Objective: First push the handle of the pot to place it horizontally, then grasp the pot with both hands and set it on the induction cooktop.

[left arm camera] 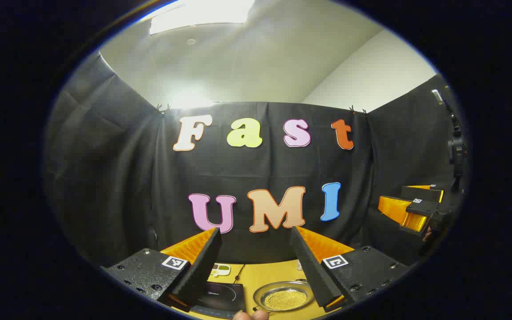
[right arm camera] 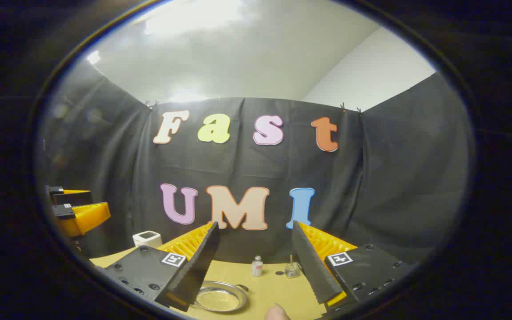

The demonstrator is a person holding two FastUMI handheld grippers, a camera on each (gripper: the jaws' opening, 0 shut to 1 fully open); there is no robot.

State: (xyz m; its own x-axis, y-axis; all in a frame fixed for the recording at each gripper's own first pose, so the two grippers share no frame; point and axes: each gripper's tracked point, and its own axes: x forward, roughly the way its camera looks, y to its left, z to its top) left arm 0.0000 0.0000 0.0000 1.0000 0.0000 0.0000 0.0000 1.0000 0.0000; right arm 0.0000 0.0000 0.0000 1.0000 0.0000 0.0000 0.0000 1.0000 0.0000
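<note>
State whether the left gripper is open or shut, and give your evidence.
Open. In the left gripper view, the left gripper has its fingers spread wide, with the pot visible through the gap.

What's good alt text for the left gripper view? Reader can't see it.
The left claw is open and raised above a wooden table, empty, with a shallow metal pot and a black induction cooktop side by side on the table below. The right claw hangs at the right edge, and a black cloth wall rises behind.
</note>
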